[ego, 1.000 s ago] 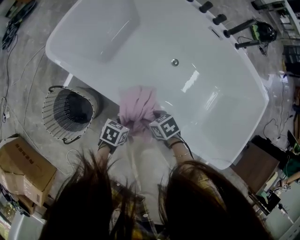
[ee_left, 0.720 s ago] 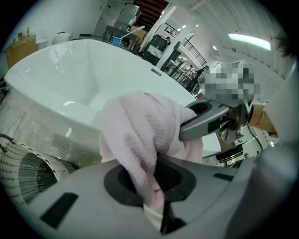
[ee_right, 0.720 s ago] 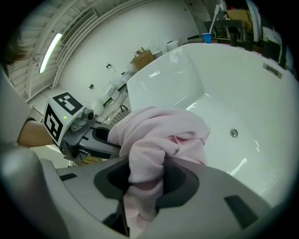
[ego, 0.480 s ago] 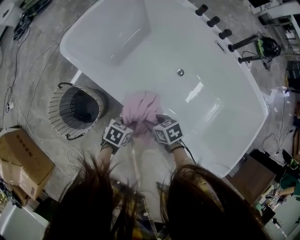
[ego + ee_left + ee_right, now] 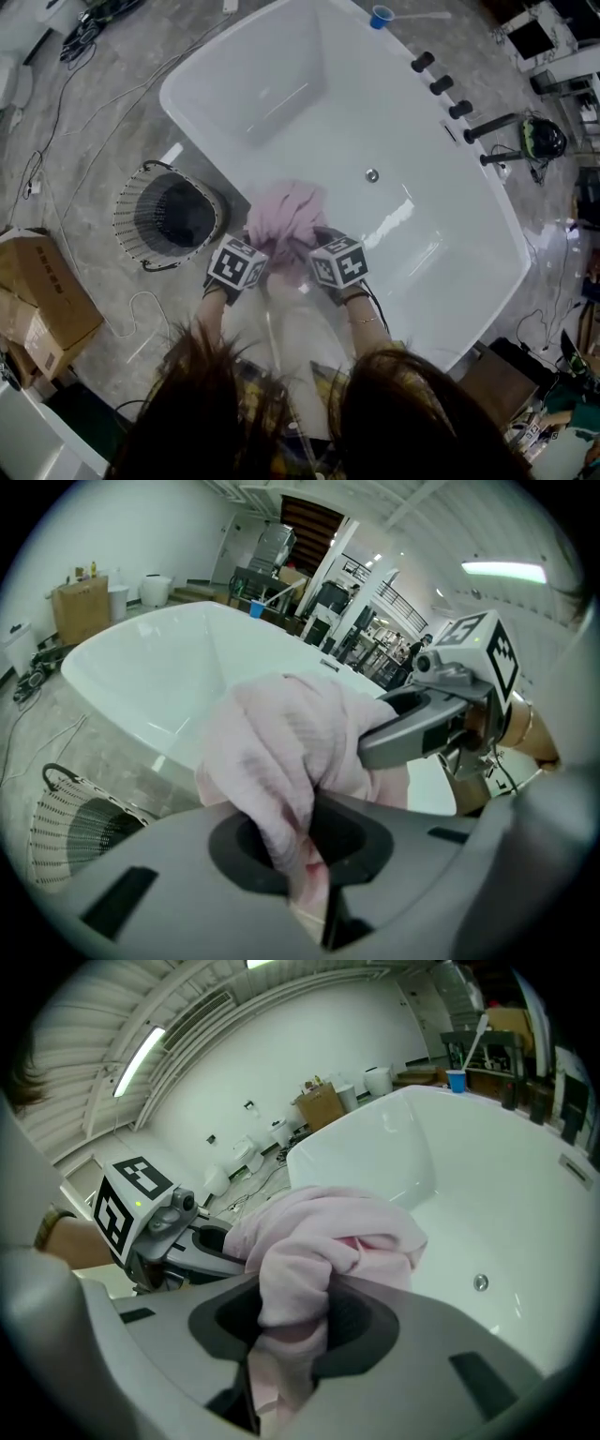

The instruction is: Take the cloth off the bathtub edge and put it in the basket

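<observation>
A pink cloth is bunched up over the near edge of the white bathtub. Both grippers hold it from the near side. My left gripper is shut on the cloth's left part, and a fold of the cloth runs down between its jaws. My right gripper has just been closing and grips the right part, with the cloth pinched between its jaws. The fingertips are hidden under the fabric. The round wire basket stands on the floor left of the tub, apart from both grippers.
A cardboard box sits at the far left, with cables trailing over the stone floor. Black tap knobs line the tub's far rim, and a blue cup stands there. The basket shows at lower left of the left gripper view.
Both grippers have risen together with the cloth, which is now gathered into a tighter bunch above the tub edge. The head view has shifted, showing more of the tub's far rim.
</observation>
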Available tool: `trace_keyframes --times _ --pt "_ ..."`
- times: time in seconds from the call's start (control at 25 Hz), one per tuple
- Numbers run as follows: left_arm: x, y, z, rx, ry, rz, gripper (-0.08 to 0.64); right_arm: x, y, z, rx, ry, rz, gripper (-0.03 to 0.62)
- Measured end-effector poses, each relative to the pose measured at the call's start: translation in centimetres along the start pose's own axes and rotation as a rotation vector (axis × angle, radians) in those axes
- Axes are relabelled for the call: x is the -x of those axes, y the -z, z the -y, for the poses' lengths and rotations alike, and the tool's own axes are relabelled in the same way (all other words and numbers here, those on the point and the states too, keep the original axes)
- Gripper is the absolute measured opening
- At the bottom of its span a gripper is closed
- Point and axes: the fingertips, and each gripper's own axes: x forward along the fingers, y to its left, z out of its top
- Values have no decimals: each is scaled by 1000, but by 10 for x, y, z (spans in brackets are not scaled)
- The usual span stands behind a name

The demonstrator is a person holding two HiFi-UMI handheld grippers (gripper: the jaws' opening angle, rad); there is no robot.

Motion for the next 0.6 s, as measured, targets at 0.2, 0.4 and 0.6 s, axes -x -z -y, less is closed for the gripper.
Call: trace_keyframes --times 0.2,0.4,0.6 --pt "33 -13 -13 49 -61 93 58 0 -35 -24 93 -32 22 153" --pt "70 -8 -34 123 -129 196 58 -14 -65 -59 212 -87 23 153" --pt "108 9 -63 213 -202 283 58 -40 -87 -103 313 -147 2 153"
